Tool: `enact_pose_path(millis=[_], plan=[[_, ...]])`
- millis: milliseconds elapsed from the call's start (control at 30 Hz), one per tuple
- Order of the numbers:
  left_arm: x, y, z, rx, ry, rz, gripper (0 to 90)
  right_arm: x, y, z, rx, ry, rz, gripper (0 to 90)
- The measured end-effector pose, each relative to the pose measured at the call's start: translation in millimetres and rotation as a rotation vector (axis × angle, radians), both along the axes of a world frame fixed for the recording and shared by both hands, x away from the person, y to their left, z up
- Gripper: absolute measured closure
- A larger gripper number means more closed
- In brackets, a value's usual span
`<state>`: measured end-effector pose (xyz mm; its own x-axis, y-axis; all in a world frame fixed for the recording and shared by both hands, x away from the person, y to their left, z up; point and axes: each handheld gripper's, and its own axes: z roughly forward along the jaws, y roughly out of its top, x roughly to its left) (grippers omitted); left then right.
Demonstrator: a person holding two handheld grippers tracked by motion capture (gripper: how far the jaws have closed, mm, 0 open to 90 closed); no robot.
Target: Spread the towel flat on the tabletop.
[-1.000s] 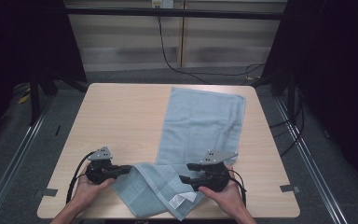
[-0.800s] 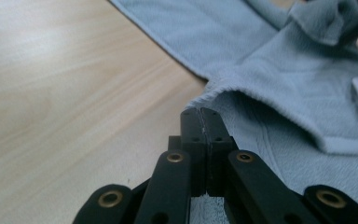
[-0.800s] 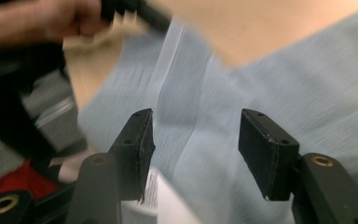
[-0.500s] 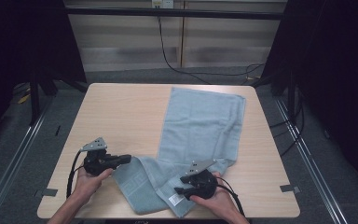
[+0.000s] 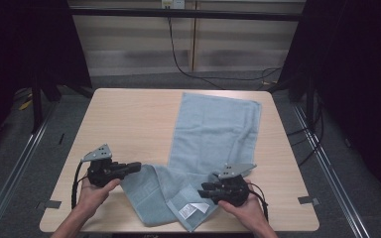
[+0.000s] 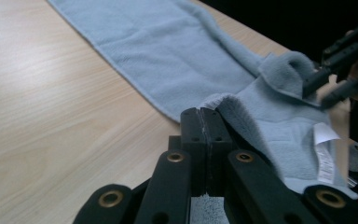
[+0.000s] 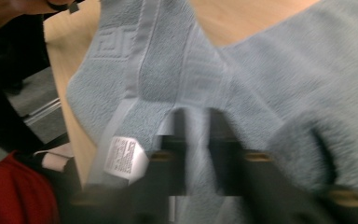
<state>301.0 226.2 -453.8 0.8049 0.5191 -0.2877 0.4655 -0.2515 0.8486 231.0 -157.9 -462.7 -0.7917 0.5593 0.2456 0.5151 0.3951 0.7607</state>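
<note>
A light blue towel point(image 5: 213, 134) lies lengthwise on the wooden table point(image 5: 129, 119), its near end rumpled, with a white label point(image 5: 187, 210) by the near corner. My left gripper point(image 5: 138, 166) points right and is shut on the towel's near left edge; in the left gripper view its jaws point(image 6: 206, 114) pinch the towel point(image 6: 168, 42). My right gripper point(image 5: 203, 191) points left at the near right corner. Its jaws point(image 7: 199, 121) closed and have just been opening slightly, with the towel point(image 7: 284, 70) between them. A fold stands up at the right gripper's tips point(image 6: 324, 84).
Grey tape marks point(image 5: 53, 204) sit at the table's near corners. Dark frame posts point(image 5: 34, 99) and floor rails flank the table, and a black cable point(image 5: 178, 59) hangs at the back wall. Bare wood point(image 6: 37, 116) spreads to the towel's left.
My right gripper dipped toward the near left onto the towel corner, narrowed its jaws, then drew back right. My left gripper rose slightly with the towel edge.
</note>
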Motion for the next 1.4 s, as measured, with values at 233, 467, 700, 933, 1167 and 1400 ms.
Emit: enact_pose_path(millis=[233, 467, 700, 933, 1167, 1400], plan=[[5.2, 4.3, -12.4, 0.021, 0.039, 0.025, 89.5, 1.2, 27.4, -27.9, -0.148, 0.01, 0.043, 60.9], [2.2, 8.8, -9.7, -0.001, 0.039, 0.038, 89.5, 0.2, 20.9, -18.4, -0.107, -0.003, 0.044, 83.8], [-4.6, 6.0, -1.5, -0.036, 0.028, 0.017, 89.6, -4.3, 1.9, 1.6, 0.007, -0.008, 0.017, 83.4], [-11.1, 3.1, 10.7, -0.074, 0.0, -0.011, 89.5, -11.1, -12.6, 8.3, 0.06, 0.002, -0.002, 82.7], [-11.3, 3.3, 13.1, -0.084, -0.003, -0.007, 89.4, -10.2, -12.6, 10.8, 0.092, 0.012, 0.016, 84.2], [-18.3, 5.0, 17.0, -0.116, 0.007, -0.043, 89.4, -18.8, -16.1, 19.8, 0.102, 0.01, 0.041, 86.9]])
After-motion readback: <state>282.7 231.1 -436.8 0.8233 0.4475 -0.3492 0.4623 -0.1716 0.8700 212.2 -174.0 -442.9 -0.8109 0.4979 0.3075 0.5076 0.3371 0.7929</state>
